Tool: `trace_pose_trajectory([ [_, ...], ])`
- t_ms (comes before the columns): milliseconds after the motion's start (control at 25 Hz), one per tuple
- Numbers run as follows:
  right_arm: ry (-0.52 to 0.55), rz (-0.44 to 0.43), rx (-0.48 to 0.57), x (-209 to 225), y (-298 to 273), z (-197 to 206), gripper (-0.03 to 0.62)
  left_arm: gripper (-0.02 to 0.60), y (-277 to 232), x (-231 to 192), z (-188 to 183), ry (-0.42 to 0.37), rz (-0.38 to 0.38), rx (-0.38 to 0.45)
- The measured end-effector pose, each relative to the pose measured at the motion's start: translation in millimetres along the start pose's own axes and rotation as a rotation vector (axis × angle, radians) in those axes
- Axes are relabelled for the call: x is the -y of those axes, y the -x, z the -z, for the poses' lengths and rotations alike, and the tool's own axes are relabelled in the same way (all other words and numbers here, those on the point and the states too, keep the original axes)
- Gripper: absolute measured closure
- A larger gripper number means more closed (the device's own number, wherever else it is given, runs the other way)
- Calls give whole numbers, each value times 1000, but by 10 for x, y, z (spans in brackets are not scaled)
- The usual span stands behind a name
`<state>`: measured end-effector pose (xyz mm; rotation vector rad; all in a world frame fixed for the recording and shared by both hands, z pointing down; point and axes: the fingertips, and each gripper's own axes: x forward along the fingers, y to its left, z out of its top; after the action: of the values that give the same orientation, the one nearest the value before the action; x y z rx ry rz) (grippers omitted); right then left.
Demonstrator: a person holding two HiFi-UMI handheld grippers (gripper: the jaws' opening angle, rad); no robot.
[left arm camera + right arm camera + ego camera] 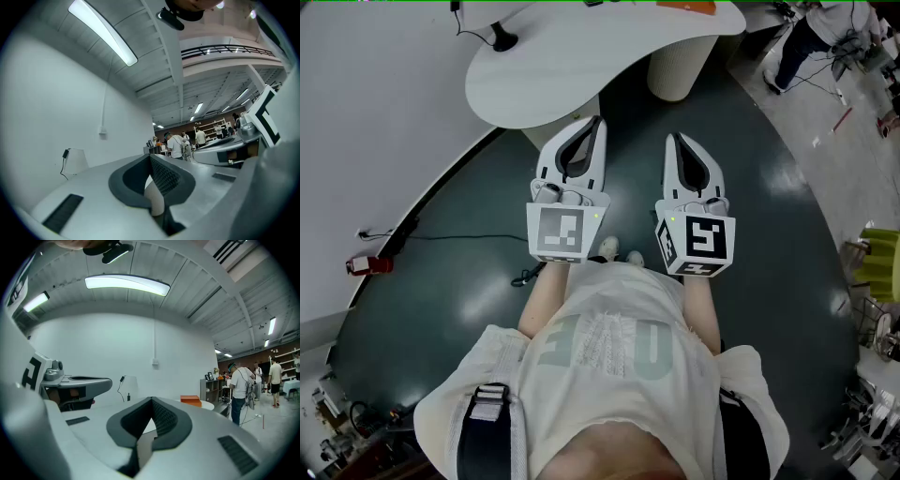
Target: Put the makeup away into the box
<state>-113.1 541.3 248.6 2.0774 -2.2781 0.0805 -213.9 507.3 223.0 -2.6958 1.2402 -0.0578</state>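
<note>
I hold the left gripper (598, 122) and right gripper (677, 138) level, side by side, both closed on nothing; the table (553, 66) stands just beyond them.

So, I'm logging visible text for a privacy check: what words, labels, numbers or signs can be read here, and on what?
No text can be quoted with certainty.
shirt: large pale letters, upside down and creased, too unclear to read.
left cube on the left gripper: black square marker pattern, no words.
right cube on the right gripper: the same.
orange box: too small to show print.
</note>
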Motion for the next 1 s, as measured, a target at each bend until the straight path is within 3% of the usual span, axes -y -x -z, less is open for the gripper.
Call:
trace_pose_trajectory([
  [560, -40, -13, 36, -102, -133, -16, 591, 575, -60, -211, 43, 49, -7, 41],
  [1000, -45, 45, 34, -227, -519, -18, 591, 575, -144, -856, 110, 102, -26, 73],
])
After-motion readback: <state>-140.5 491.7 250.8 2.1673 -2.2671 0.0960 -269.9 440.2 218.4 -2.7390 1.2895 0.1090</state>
